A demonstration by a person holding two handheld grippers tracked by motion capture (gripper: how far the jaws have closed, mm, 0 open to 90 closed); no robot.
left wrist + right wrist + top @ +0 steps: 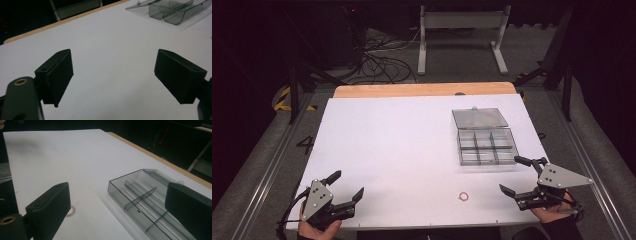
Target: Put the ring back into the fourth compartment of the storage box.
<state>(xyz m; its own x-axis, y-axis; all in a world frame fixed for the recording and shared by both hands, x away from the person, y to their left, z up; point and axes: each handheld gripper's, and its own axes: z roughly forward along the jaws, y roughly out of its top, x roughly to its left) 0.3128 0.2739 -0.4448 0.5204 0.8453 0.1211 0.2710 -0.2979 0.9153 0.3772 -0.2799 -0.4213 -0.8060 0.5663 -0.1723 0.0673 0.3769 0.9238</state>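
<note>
While both tools wait at the near edge of the white tabletop sheet, the small pinkish beaded ring lies flat on the sheet just in front of the clear smoky-grey plastic compartment box, a little toward the person and apart from it. That box sits with its hinged lid folded back flat on the far side, so its six compartments stand open from above, probably so the ring can be dropped straight in. To the right of the box and nearer the person, the right gripper is held low with its black jaws spread wide and nothing between them; in its own view the ring peeks out beside its left jaw, which suggests it is lined up to go for the ring. Far to the left of the box, the left gripper hovers with jaws likewise spread and empty, seemingly on standby. Behind the box a strip of pale wooden board edges the sheet, and beyond it lie grey carpet, tangled cables and a white table frame in a dark room.
</note>
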